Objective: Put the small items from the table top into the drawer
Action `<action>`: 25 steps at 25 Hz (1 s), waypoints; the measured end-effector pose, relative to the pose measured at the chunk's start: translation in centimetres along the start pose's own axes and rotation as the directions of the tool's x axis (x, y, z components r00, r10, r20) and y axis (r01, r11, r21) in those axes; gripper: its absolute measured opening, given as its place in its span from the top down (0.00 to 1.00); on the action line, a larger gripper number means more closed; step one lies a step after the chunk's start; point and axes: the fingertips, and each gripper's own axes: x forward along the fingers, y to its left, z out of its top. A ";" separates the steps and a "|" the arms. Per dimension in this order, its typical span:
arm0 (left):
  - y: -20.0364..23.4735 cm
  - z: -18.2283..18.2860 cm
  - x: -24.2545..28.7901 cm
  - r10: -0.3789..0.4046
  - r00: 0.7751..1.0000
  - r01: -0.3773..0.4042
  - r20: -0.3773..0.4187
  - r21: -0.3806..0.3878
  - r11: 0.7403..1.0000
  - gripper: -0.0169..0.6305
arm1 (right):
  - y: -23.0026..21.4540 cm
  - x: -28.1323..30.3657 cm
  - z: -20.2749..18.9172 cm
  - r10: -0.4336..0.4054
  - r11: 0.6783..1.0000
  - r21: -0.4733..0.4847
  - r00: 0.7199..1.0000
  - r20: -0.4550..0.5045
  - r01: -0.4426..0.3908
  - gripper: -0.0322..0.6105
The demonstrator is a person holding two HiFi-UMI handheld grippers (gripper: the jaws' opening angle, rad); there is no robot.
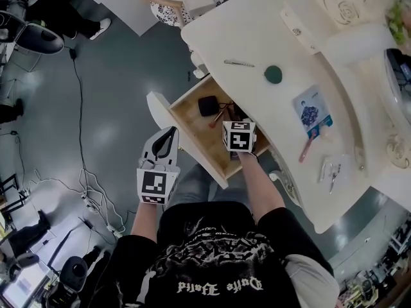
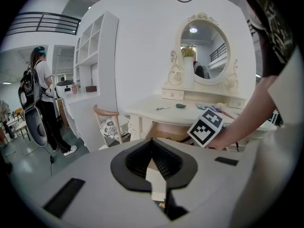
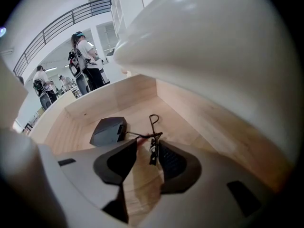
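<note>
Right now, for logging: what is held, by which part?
Nothing. Right hand-held gripper open over thin black wire tool; left hand-held gripper shut, empty.

Case [image 1: 209, 105] and curler [image 3: 153, 137] inside drawer [image 1: 191, 122]

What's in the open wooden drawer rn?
A flat black case and a thin dark metal tool, below the open right gripper. The gripper hides the near end of the wooden drawer.

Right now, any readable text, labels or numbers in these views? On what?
White gothic lettering on the person's black T-shirt: two words, too ornate to read.
Blue-and-white printed card on the white dressing table: print too small.
Black-and-white marker cubes: patterns only, no words.
</note>
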 end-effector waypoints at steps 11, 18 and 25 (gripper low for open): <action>-0.5 0.5 0.2 -0.004 1.000 0.004 0.020 -0.001 1.000 0.95 | 0.7 -1.3 -0.2 0.037 0.999 0.028 0.999 -0.006 -0.037 0.66; -0.7 0.8 -0.1 -0.002 0.999 0.002 0.035 -0.007 1.000 0.95 | 1.7 -3.4 0.7 0.063 0.997 0.044 0.997 0.042 -0.065 0.66; -1.4 1.3 -0.1 -0.014 0.999 0.014 0.048 -0.001 1.000 0.95 | 3.6 -5.8 2.3 0.148 0.987 0.044 0.983 0.108 -0.154 0.64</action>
